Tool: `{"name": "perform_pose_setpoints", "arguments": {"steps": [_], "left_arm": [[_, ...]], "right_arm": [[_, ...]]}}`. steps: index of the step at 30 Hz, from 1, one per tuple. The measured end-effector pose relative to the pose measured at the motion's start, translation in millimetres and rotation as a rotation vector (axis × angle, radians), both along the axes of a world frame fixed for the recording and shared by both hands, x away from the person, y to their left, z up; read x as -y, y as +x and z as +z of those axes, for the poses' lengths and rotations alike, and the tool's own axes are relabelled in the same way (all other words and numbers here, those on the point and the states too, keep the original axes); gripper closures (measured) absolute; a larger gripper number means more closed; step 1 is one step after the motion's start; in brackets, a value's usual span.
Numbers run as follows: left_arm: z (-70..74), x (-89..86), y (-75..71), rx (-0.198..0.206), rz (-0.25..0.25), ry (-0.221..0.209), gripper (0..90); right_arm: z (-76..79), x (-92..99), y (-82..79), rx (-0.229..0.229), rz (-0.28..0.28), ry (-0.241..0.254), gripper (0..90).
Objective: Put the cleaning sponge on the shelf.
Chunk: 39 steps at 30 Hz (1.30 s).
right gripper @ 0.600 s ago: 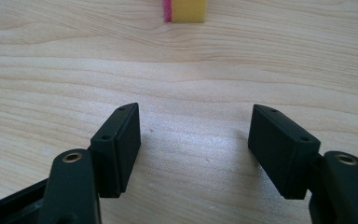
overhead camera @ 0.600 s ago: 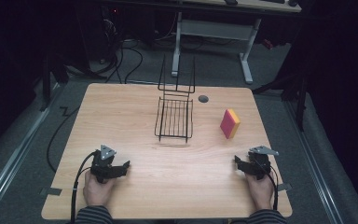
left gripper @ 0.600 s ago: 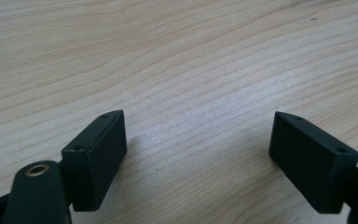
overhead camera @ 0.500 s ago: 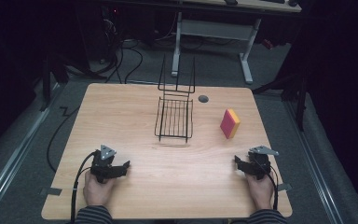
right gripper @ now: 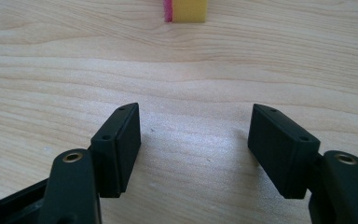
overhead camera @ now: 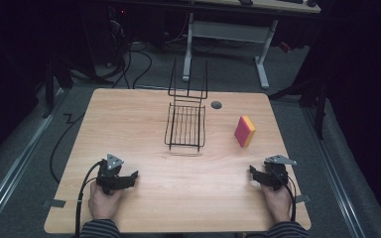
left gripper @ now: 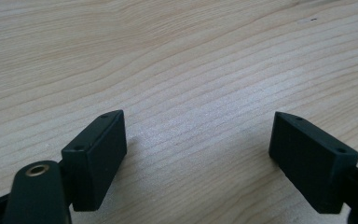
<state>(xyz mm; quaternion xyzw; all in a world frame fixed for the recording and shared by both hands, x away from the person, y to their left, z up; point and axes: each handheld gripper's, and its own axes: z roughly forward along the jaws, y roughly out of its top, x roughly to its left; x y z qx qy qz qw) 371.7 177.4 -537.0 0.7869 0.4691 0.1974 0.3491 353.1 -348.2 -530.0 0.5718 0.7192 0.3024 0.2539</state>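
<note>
A pale wood-grain table (overhead camera: 129,129) stands on grey carpet in a dark room, with cables trailing on the floor behind it and the white legs of another desk (overhead camera: 188,44) beyond its far edge. A black wire basket (overhead camera: 185,126) sits at the middle of the far half, its tall wire handle rising at the far edge beside a small dark grommet (overhead camera: 216,105). A pink-and-yellow sponge (overhead camera: 244,131) stands on edge toward the right edge. The left gripper (overhead camera: 129,177) rests near the near-left corner and the right gripper (overhead camera: 254,173) near the near-right corner, both with jaws spread wide over bare wood, grasping nothing. In the right gripper view the sponge is cut off by the top border
</note>
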Motion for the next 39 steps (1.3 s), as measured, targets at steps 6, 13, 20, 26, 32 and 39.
{"name": "perform_pose_setpoints", "arguments": {"steps": [6,13,20,26,32,39], "left_arm": [[0.0,0.0,0.0,0.000,-0.001,0.000,19.4],[0.0,0.0,0.0,0.000,0.000,0.000,19.4],[0.0,0.1,0.0,0.000,0.000,0.000,19.3],[0.0,0.2,0.0,0.000,0.000,0.001,19.3],[0.0,0.1,0.0,0.000,0.000,0.000,19.3],[0.0,0.1,0.0,0.000,0.000,0.000,19.3]], "right_arm": [[0.2,-0.3,-0.4,-0.003,-0.001,0.000,35.1],[-0.1,-0.5,-0.4,0.003,-0.004,0.000,35.1],[0.0,-0.5,-0.3,0.002,-0.002,0.001,35.4],[0.2,-0.5,-0.3,-0.002,0.001,0.000,34.8],[1.2,-1.1,1.1,-0.014,-0.001,0.004,32.8],[5.0,-0.9,-0.6,0.009,0.001,0.048,33.0]]}}
